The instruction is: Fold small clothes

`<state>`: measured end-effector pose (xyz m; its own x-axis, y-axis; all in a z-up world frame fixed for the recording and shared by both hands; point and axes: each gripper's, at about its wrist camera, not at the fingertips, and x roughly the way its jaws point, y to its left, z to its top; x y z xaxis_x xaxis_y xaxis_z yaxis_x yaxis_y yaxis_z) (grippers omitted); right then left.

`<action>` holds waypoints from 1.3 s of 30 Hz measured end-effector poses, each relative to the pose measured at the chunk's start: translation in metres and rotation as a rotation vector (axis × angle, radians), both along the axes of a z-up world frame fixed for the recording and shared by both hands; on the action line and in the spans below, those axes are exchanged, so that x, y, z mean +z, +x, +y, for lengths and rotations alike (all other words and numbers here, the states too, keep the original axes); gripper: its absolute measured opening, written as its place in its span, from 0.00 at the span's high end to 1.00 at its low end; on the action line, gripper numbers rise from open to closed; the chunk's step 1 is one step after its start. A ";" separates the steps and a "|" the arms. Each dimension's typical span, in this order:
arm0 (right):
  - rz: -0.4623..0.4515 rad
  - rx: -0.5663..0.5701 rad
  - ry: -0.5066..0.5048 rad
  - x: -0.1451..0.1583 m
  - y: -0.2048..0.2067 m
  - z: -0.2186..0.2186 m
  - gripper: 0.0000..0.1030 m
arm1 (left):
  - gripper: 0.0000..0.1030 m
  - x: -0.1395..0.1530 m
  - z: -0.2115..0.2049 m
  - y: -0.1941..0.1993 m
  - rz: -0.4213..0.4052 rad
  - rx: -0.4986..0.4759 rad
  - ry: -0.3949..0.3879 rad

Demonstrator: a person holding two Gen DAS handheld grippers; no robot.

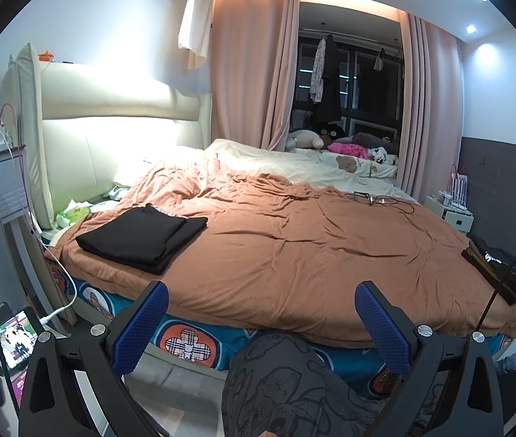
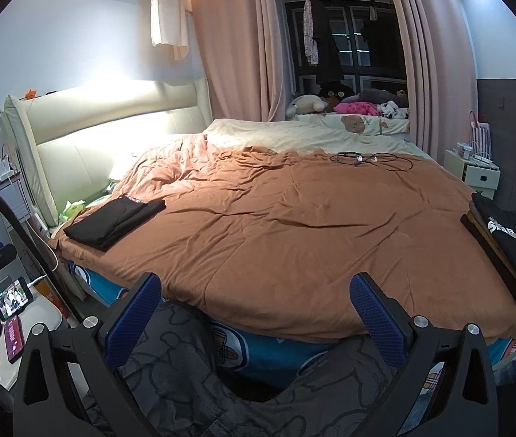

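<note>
Bedroom, night outside the window; a rust-brown duvet (image 2: 294,225) covers the bed and serves as work surface. Left gripper (image 1: 261,324) and right gripper (image 2: 258,318): blue pads spread wide, nothing between them, both hanging short of the bed's near edge over the person's patterned trousers (image 1: 287,382).

Progress, judged: a folded black garment (image 1: 141,235) lies flat far ahead and left of the left fingers, so it looks done. A stack of folded clothes, black printed T-shirt (image 2: 509,244) on top, sits at the bed's right edge, ahead-right of the right fingers. No loose garment lies on the open duvet between them. Either a next piece must be fetched or the batch is finished; cannot tell.

Unclear: the stack's lower layers show as edges only and run out of view in the left wrist view. A tangle of cable (image 2: 371,158) beyond the fingers is too small to identify.
</note>
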<state>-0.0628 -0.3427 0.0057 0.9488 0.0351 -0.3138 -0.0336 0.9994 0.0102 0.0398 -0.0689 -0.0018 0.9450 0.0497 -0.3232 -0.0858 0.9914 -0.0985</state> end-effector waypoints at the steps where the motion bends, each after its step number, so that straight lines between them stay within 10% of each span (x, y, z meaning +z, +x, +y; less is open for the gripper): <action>1: 0.000 0.001 -0.001 0.000 0.000 0.000 0.00 | 0.00 0.001 0.000 0.000 -0.002 0.002 0.001; 39: 0.008 0.000 -0.005 0.001 -0.003 -0.003 0.00 | 0.00 0.005 0.008 -0.005 -0.008 0.009 -0.001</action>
<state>-0.0653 -0.3456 0.0065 0.9462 0.0332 -0.3218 -0.0332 0.9994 0.0054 0.0349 -0.0606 0.0030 0.9471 0.0583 -0.3156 -0.0942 0.9905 -0.0997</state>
